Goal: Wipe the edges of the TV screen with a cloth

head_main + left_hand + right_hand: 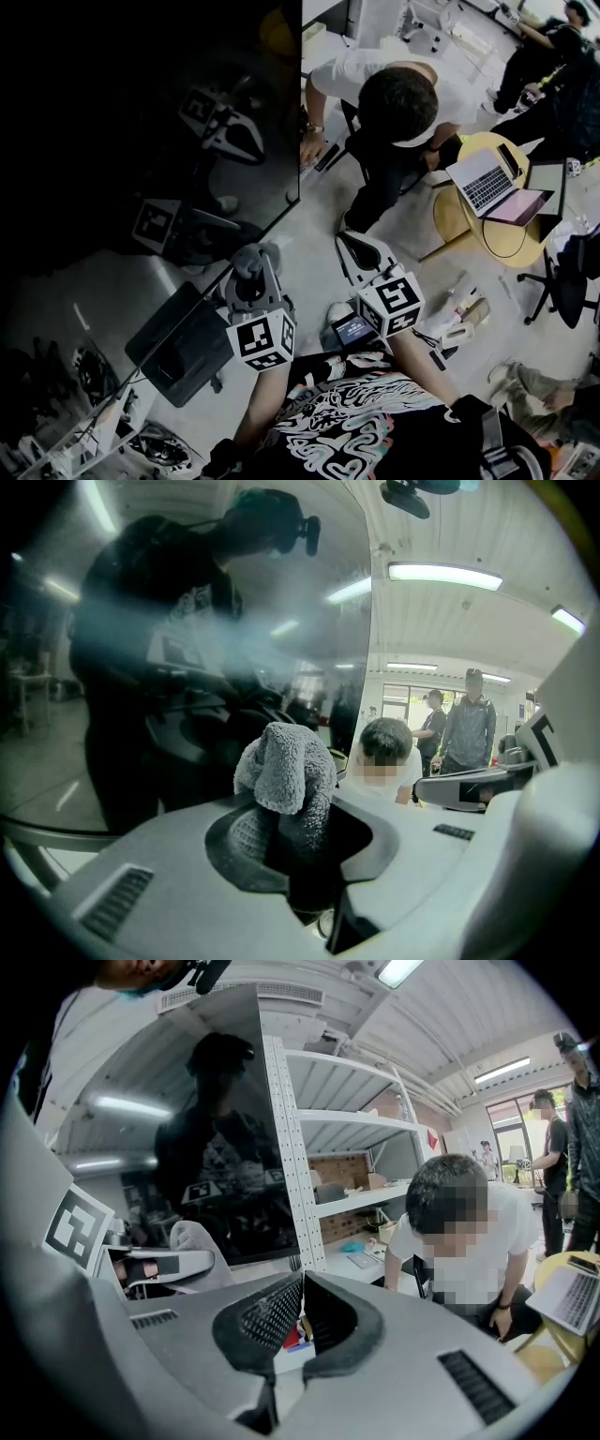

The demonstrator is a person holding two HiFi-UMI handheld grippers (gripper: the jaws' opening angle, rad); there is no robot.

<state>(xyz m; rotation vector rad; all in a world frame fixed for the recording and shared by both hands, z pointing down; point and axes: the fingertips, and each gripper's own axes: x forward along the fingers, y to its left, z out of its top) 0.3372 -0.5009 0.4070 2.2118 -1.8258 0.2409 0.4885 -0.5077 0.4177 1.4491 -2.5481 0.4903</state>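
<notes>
Left gripper view: cloth (284,761) between left gripper (298,810) jaws

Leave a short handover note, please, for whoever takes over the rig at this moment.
Left gripper: shut on the grey cloth, held close to the TV screen near its edge; whether they touch cannot be told.
Right gripper: shut, empty, off to the side of the screen.
Done: cloth is in the gripper; how much of the edge is wiped cannot be told.
Left: run the cloth along the screen's edges.
</notes>
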